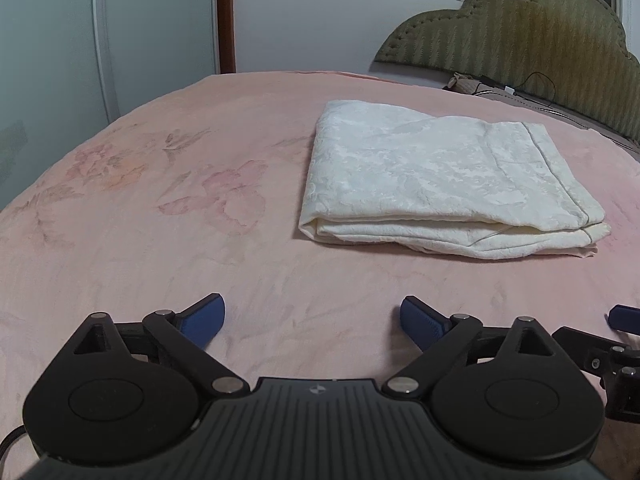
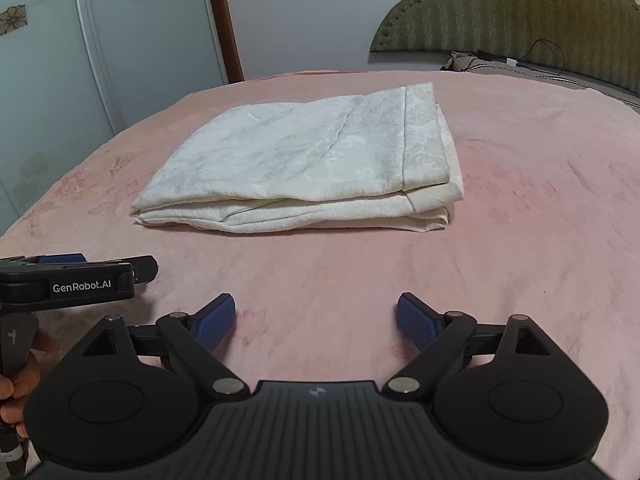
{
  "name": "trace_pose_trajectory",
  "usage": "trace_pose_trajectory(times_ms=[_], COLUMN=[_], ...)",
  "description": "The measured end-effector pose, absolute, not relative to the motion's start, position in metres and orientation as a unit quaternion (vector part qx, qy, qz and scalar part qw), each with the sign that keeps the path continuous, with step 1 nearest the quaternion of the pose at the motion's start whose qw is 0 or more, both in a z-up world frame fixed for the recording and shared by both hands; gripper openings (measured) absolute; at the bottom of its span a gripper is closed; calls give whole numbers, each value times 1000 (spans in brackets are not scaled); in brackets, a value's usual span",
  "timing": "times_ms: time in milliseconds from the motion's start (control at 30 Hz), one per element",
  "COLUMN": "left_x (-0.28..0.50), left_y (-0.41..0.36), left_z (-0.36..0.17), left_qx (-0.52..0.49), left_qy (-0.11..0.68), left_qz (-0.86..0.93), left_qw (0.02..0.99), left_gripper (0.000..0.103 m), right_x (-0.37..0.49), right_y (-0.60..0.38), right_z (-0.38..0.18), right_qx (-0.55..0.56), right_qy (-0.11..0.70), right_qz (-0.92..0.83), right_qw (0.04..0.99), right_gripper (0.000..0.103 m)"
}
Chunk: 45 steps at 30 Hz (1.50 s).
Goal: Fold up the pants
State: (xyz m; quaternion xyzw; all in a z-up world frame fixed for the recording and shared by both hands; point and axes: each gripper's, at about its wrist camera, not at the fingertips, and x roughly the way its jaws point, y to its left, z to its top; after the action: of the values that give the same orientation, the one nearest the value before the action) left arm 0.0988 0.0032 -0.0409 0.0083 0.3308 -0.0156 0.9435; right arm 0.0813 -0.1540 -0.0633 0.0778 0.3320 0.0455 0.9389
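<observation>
The cream patterned pants lie folded into a flat rectangular stack on the pink bedspread. In the right wrist view the same folded pants sit ahead in the middle. My left gripper is open over bare bedspread, near of the stack and a little to its left, with nothing between its blue pads. My right gripper is open too, short of the stack's near edge, holding nothing. The left gripper's body shows at the left of the right wrist view, with a hand on its grip.
A green padded headboard stands at the far right, with a cable and small items along it. Frosted flowered sliding doors and a brown wooden post lie beyond the far left edge of the bed.
</observation>
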Motion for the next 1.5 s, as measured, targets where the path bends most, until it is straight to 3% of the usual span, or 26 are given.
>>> trace_pose_trajectory(times_ms=[333, 567, 1500], left_x=[96, 95, 97], left_y=[2, -1, 2], left_z=[-44, -47, -49], left_qx=[19, 32, 15], left_qy=[325, 323, 328], left_qz=[-15, -10, -15], left_qw=[945, 946, 944], left_gripper=[101, 103, 103], right_x=[76, 76, 75], right_y=[-150, -146, -141], right_z=[-66, -73, -76], right_qx=[64, 39, 29], right_qy=[333, 329, 330], right_qz=[37, 26, 16], right_qw=[940, 943, 943], right_gripper=[94, 103, 103])
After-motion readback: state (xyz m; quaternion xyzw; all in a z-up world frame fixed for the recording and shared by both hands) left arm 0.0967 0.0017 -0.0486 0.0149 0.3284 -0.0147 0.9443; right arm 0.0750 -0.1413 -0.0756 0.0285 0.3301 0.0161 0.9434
